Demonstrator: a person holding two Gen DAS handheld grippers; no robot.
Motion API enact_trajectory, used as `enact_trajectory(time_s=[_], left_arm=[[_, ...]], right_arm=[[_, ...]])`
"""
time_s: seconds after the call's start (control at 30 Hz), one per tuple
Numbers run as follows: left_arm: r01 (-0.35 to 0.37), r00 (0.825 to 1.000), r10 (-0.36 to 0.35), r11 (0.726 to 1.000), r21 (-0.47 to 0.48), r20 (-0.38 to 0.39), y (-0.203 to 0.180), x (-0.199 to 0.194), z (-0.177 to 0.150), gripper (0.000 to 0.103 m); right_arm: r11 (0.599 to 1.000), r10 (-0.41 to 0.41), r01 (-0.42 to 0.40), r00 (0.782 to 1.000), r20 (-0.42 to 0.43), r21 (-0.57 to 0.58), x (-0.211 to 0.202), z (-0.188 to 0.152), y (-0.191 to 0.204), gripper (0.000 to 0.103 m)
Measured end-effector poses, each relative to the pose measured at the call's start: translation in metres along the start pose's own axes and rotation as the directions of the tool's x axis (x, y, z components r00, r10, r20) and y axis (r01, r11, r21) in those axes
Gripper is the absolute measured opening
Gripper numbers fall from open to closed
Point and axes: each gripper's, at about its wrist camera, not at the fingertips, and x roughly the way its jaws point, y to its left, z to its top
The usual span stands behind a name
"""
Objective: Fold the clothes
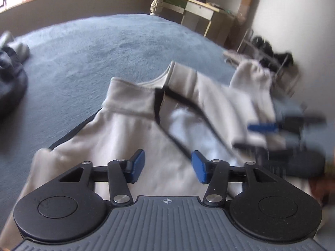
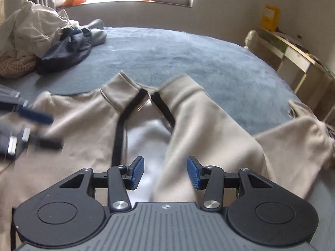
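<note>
A beige zip-up jacket [image 1: 129, 129] [image 2: 83, 125] with a black zipper lies front up on a blue-grey bed cover, its collar away from me and the zip partly undone over a white lining. My left gripper [image 1: 168, 165] hovers open just above the chest, nothing between its blue pads. My right gripper [image 2: 165, 172] is open too, low over the right front panel; it also shows blurred at the right of the left wrist view as the right gripper [image 1: 272, 133]. The left gripper [image 2: 39, 127] appears blurred at the left of the right wrist view.
A heap of dark and white clothes [image 2: 52, 41] sits at the bed's far left. A pale wooden desk [image 2: 293, 56] stands beyond the bed's right edge, a rack with dark shoes [image 1: 270, 50] beside it. The blue-grey cover [image 2: 188, 58] lies bare beyond the collar.
</note>
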Motion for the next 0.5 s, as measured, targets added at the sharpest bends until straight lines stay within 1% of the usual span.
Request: enact_trajectory(time_s=[0.03,0.13,0.2,0.23,0.27,0.37,0.4,0.5], left_arm=[[0.014,1.000,-0.014,0.999,-0.035,0.003,0.002,0.011,0.006,0.044],[0.036,0.999,-0.035,0.996,-0.085,0.012,0.001,0.041,0.013,0.044],[0.051,0.999,-0.049,0.992,-0.118,0.018,0.000,0.060,0.018,0.044],[0.058,0.998,-0.056,0.989,-0.135,0.022,-0.001,0.070,0.020,0.045],[0.066,0.998,-0.063,0.986,-0.152,0.025,-0.001,0.080,0.023,0.045],[0.088,0.996,-0.083,0.976,-0.201,0.037,-0.002,0.110,0.030,0.047],[0.094,0.995,-0.087,0.974,-0.208,0.043,-0.003,0.117,0.031,0.048],[0.100,0.993,-0.088,0.978,-0.182,0.073,-0.008,0.122,0.030,0.052]], right_arm=[[1.000,-0.022,0.022,1.000,-0.008,-0.017,0.002,-0.005,-0.001,0.049],[0.996,-0.075,0.073,0.996,-0.037,-0.056,0.010,-0.015,-0.005,0.048],[0.998,-0.070,0.071,0.997,-0.044,0.002,0.015,-0.020,-0.019,0.045],[0.997,-0.064,0.066,0.997,-0.046,0.047,0.017,-0.022,-0.028,0.042],[0.993,-0.054,0.059,0.997,-0.052,0.101,0.019,-0.025,-0.037,0.042],[0.969,0.001,0.018,0.997,-0.078,0.248,0.029,-0.034,-0.062,0.039],[0.960,0.015,0.010,0.996,-0.085,0.278,0.030,-0.037,-0.067,0.039],[0.939,0.045,-0.010,0.995,-0.094,0.343,0.030,-0.046,-0.077,0.039]])
